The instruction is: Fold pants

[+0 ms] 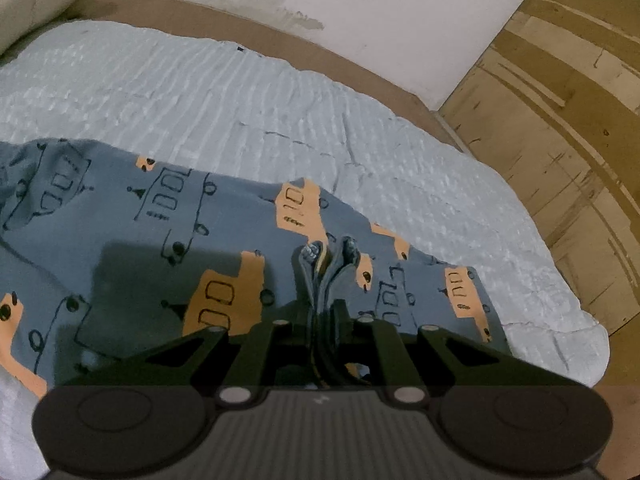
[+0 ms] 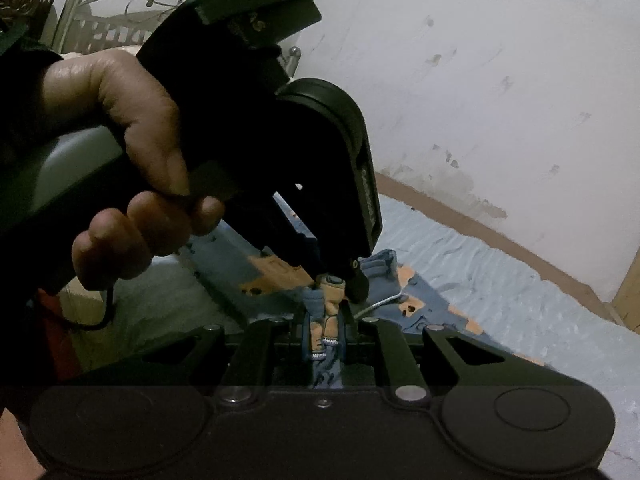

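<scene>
Left claw (image 1: 328, 256): closed, pinching a bunched edge of the pants (image 1: 180, 240). Right claw (image 2: 326, 320): closed on a hemmed edge of the same pants, just beside the left claw, likely so the edges meet for a fold. Pants: grey-blue, orange print, partly lifted, the rest spread on the bed (image 1: 240, 92). Wall (image 1: 360, 12): beyond the bed.

Home bedroom: mattress (image 1: 248, 92) under pale sheet, metal bedstead (image 2: 108, 20), scuffed wall (image 2: 500, 60).
</scene>
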Available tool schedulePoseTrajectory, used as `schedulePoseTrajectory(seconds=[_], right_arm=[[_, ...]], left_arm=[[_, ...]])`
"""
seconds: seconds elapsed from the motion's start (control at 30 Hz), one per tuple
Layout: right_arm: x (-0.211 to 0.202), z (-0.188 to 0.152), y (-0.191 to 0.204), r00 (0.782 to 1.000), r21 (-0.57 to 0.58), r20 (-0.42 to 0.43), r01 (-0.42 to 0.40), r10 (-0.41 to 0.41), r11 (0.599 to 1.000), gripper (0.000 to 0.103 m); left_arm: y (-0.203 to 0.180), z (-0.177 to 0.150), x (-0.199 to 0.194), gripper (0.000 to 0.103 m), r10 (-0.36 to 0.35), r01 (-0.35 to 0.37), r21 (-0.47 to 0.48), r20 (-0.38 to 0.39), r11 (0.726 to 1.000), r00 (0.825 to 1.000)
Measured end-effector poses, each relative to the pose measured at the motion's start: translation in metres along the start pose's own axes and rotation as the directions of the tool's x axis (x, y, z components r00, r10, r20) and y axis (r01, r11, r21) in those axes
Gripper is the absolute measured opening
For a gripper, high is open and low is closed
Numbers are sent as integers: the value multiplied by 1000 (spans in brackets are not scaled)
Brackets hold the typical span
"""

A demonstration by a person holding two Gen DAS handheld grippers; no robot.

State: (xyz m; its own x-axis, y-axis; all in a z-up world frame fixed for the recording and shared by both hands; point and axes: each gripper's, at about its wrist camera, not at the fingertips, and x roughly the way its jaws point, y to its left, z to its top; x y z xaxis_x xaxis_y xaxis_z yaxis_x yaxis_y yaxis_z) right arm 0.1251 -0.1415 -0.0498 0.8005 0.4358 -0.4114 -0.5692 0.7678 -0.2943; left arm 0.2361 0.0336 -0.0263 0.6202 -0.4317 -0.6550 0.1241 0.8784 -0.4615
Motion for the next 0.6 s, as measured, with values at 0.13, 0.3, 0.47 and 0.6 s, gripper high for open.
schedulePoseTrajectory(seconds=[0.13,0.3,0.47,0.6], right_arm=[[7,1,-8,1000,9,-2,-1,1,1000,23],[6,-4,-13,999,32,9,36,-36,999,70],[-8,-14,-39,996,116,29,78,-82,990,99],[-14,-22,-65,988,185,36,144,-153,972,102]], left_arm=[[2,-2,-2,31,26,-26,-1,14,1000,1000],[0,1,-9,76,82,-82,-15,76,997,994],[-16,-2,-6,92,206,-219,56,176,974,962],[-31,-7,8,95,266,-297,136,205,945,942]])
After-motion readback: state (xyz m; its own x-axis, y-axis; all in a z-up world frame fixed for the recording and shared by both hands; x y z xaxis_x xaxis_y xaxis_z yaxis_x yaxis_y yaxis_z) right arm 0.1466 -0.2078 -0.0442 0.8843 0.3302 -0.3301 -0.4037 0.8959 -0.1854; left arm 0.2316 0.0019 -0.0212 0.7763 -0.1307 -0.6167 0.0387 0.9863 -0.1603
